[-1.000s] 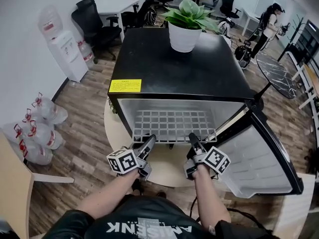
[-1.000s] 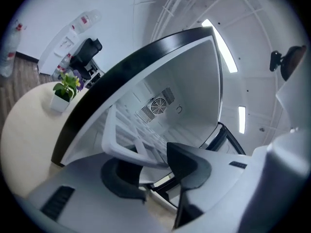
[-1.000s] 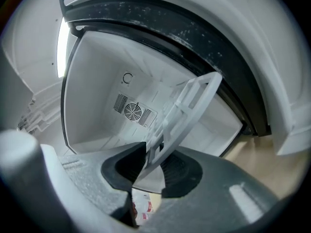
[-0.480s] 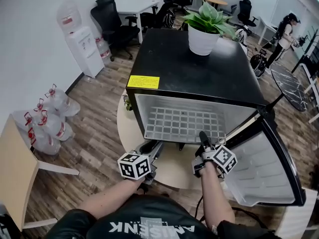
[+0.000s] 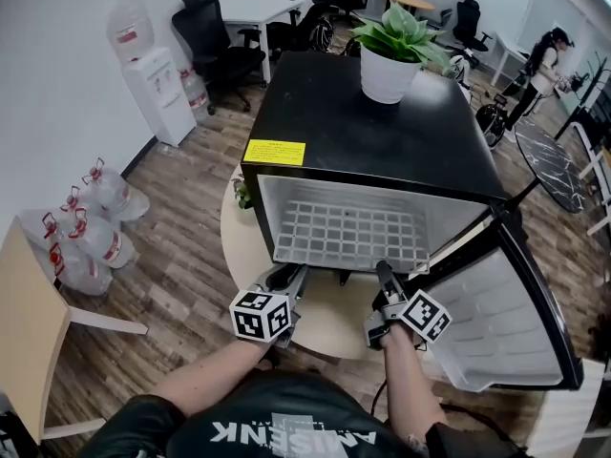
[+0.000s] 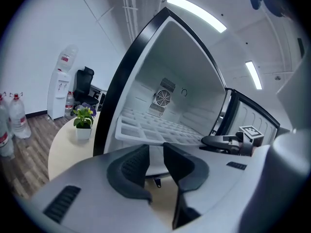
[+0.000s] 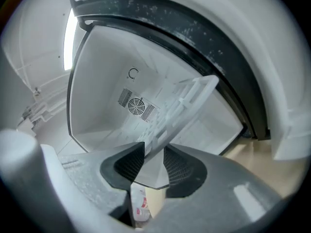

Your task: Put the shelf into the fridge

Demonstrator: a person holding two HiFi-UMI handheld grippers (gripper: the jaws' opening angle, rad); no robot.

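Note:
A small black fridge stands on a round table with its door swung open to the right. The white grid shelf lies level inside it, its front edge at the opening. My left gripper hangs just before that edge's left part. In the left gripper view the shelf lies beyond the left gripper, whose jaws are closing with nothing between them. My right gripper is at the edge's right part. Its jaws are opening, and the shelf fills the gap of the right gripper.
A potted plant sits on the fridge top, and a small one on the table beside it. A water dispenser and water bottles line the left wall. A person stands far back right.
The left gripper has come off the shelf's front edge and drawn back a little. The right gripper has also eased back along the shelf edge.

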